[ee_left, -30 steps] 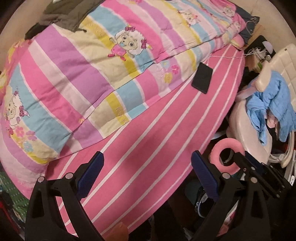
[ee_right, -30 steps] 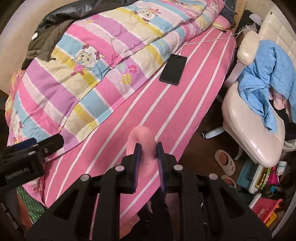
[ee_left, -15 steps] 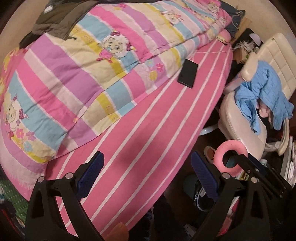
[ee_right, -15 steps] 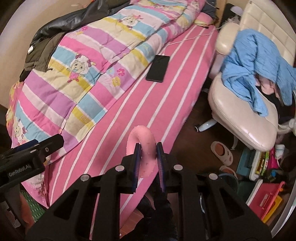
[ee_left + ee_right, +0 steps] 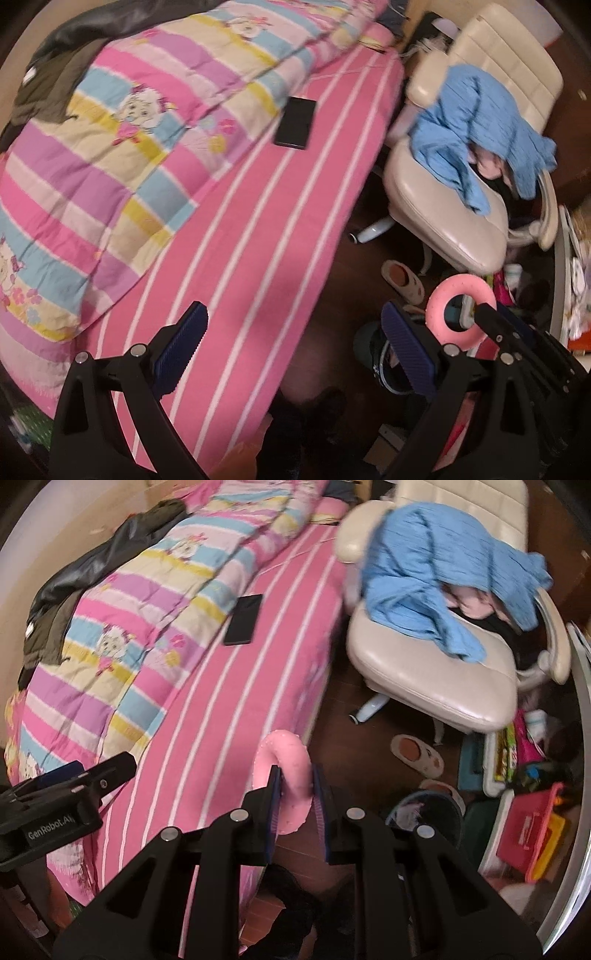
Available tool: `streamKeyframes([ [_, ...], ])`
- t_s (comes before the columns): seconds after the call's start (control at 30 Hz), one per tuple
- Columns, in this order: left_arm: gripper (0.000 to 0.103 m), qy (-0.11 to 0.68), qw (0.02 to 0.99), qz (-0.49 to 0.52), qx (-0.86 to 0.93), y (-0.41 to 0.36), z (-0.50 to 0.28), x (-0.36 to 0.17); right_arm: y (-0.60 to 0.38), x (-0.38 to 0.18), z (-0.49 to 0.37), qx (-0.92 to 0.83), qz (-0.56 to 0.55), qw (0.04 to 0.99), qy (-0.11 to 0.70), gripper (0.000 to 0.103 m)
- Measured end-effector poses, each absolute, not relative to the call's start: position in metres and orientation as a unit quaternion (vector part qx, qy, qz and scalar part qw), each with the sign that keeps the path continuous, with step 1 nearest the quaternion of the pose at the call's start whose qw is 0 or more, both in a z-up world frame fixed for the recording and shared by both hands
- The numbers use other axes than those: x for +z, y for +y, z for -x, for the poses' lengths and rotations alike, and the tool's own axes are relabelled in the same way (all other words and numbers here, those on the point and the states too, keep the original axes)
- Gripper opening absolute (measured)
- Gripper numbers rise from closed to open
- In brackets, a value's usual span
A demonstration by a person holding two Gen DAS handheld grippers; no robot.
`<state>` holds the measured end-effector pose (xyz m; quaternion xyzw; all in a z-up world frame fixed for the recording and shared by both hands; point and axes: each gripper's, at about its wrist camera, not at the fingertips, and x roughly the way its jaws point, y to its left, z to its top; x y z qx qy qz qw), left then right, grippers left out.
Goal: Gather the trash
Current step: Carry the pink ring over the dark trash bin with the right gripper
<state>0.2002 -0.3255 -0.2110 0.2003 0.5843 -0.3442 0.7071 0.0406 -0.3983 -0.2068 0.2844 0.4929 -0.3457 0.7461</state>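
— Writing first: what can be read anywhere?

— Only one mark. In the right wrist view the body of the left hand-held gripper (image 5: 79, 771) carries white lettering, "GenRobot.AI", the last letters running to the picture's edge. The books or packets under the chair (image 5: 432, 679) have coloured print, but it is too small and blurred to read.

— And the right hand-held gripper (image 5: 295, 794)?

— Its jaws are drawn close together, clamped on a pink ring (image 5: 286, 771) with a pimpled surface. The ring stands on edge between the blue ribbed pads, its upper arc rising above them. In the left wrist view the same ring (image 5: 461, 317) shows face on, with its hole open, held at the tip of the right hand-held gripper (image 5: 480, 312).

— Where is the ring over the room?

— Right at the bed's edge, where the pink striped sheet (image 5: 236, 716) gives way to the dark wood floor (image 5: 340, 709).

— The left hand-held gripper (image 5: 295, 350)?

— Spread wide, nothing between its pads; beneath it lie striped sheet and floor.

— What else lies about?

— A black phone (image 5: 243, 619) face down on the sheet beside the striped cartoon quilt (image 5: 122, 627), a dark jacket (image 5: 92, 568) on the quilt's far side, a blue garment (image 5: 443, 576) draped over the cream chair, a slipper (image 5: 417, 755) on the floor, and a round bin (image 5: 430, 814) just right of the gripped ring.
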Motion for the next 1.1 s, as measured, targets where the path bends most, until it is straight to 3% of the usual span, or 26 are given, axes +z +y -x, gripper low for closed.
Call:
streamKeyframes([
  [0.57, 0.093, 0.57, 0.664, -0.264, -0.407, -0.387, -0.045, -0.218, -0.43, -0.217, 0.131, -0.405, -0.345, 0.706, 0.468, 0.018],
  [1.1, 0.093, 0.559, 0.634, -0.309, -0.436, -0.432, 0.059, -0.252, -0.457, -0.254, 0.236, -0.433, -0.385, 0.681, 0.448, 0.018],
])
